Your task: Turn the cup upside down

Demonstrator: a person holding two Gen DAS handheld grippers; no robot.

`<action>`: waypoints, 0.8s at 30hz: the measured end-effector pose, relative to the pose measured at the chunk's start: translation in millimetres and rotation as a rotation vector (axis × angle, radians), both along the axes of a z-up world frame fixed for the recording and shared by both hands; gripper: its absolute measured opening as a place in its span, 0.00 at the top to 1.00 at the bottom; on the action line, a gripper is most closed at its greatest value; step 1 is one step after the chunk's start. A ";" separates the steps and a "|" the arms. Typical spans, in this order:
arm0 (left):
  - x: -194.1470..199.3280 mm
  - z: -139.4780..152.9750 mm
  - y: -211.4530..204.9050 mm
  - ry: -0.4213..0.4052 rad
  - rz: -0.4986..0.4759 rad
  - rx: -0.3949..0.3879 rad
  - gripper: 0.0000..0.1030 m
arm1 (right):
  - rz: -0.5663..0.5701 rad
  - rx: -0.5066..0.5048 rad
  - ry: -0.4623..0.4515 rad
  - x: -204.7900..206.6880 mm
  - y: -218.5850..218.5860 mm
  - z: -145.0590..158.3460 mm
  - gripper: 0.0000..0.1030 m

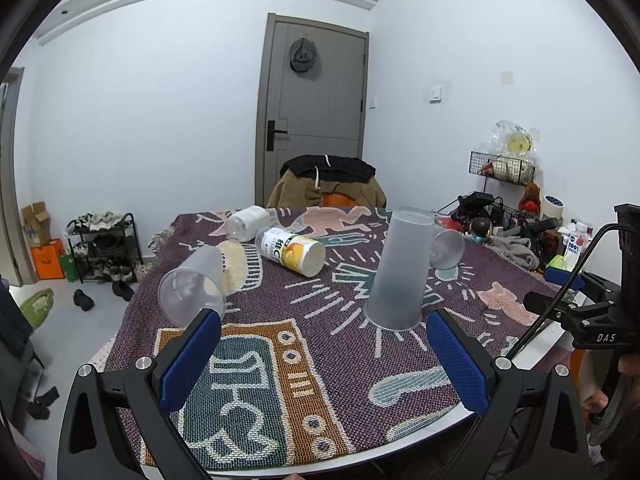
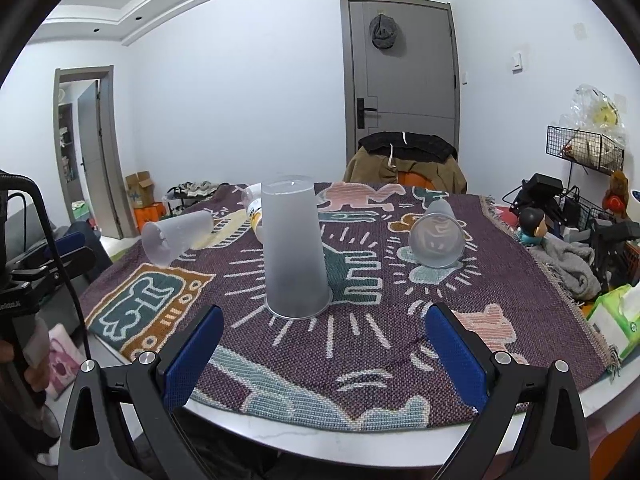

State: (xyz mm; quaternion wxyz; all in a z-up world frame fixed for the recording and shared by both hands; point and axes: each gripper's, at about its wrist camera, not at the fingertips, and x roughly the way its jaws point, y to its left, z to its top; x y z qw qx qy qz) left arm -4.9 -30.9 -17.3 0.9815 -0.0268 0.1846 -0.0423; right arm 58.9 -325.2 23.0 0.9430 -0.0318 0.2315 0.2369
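A tall frosted cup (image 1: 400,268) stands upside down, mouth on the patterned tablecloth (image 1: 304,320); it also shows in the right wrist view (image 2: 294,248). A second frosted cup (image 1: 194,286) (image 2: 176,236) lies on its side at the left. A third cup (image 1: 448,248) (image 2: 436,236) lies on its side at the right. My left gripper (image 1: 324,336) is open and empty, just short of the standing cup. My right gripper (image 2: 324,332) is open and empty, in front of the same cup.
A can (image 1: 290,252) and a clear bottle (image 1: 246,222) lie on the cloth at the back. A chair draped with clothes (image 1: 328,186) stands beyond the table. Clutter, a grey cloth (image 2: 568,264) and a tissue pack (image 2: 616,312) fill the right side.
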 end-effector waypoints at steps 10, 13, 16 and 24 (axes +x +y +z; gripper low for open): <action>-0.5 0.2 -0.1 -0.008 0.002 0.001 0.00 | -0.010 -0.005 0.001 2.9 -3.1 0.3 0.01; -2.1 0.3 -1.1 -0.016 0.001 0.012 0.00 | -0.010 -0.005 0.003 3.7 -3.2 -0.2 0.01; -3.1 1.3 -2.3 -0.022 0.003 0.024 0.00 | -0.009 -0.008 0.002 3.8 -2.9 -0.2 0.01; -4.0 3.4 2.6 -0.030 0.012 0.002 0.00 | -0.008 -0.012 0.007 4.2 -1.9 -1.8 0.01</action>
